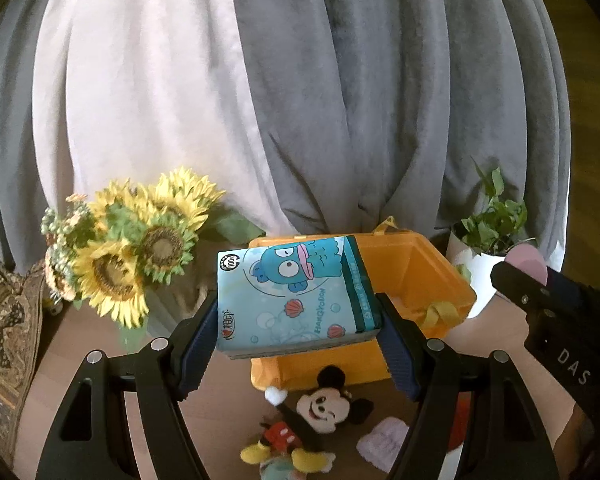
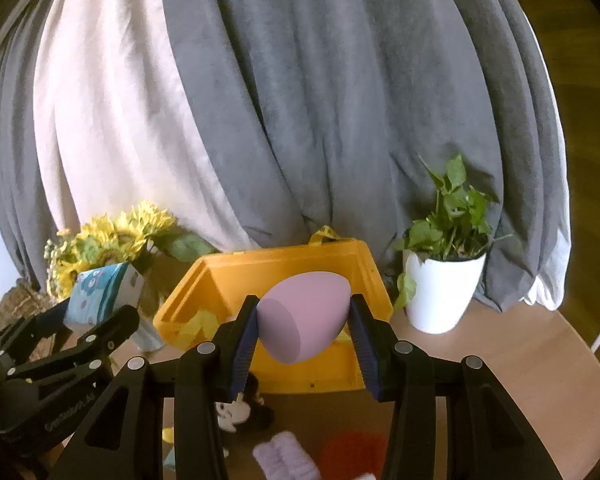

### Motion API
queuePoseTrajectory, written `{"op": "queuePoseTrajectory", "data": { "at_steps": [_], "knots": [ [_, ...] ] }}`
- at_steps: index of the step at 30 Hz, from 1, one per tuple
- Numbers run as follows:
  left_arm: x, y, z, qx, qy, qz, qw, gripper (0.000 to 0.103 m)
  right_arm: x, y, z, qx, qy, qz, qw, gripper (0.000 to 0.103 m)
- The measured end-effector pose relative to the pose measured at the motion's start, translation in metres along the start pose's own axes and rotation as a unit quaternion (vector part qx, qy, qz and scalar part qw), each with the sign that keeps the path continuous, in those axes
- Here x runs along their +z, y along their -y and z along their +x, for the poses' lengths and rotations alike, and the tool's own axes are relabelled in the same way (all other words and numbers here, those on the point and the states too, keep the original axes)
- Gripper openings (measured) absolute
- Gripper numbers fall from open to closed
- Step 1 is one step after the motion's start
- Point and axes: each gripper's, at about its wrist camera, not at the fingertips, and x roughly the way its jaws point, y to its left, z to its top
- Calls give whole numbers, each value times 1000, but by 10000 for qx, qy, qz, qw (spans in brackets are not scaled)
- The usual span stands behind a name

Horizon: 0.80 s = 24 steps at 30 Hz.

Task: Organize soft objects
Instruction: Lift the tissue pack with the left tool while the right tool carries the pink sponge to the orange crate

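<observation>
Soft objects were each lifted over the yellow bin [image 1: 456, 280], seemingly for dropping in: the left gripper [image 1: 300, 332] was clamped on a blue tissue pack [image 1: 296, 296] above its near-left corner, and the right gripper [image 2: 304, 332] squeezed a pink egg-shaped sponge [image 2: 304, 316] over its middle. A Mickey plush [image 1: 320, 404] and lilac cloth [image 1: 384, 440] lay on the table, near the bin.

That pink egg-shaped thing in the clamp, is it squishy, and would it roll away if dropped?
The pink egg sponge looks matte and foam-like, so probably soft and light. Its rounded shape would likely roll on the table. The right gripper pinches its sides, so it might squeeze out.
</observation>
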Motion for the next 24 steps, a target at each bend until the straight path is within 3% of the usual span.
{"op": "queuePoseTrajectory", "data": {
  "at_steps": [12, 24],
  "knots": [
    [25, -1, 53, 20, -23, 143, 9999, 73, 25, 0, 53, 50, -9, -119, 9999, 46],
    [22, -1, 115, -68, -425, 209, 9989, 73, 26, 4, 117, -45, -404, -164, 9990, 46]
  ]
}}
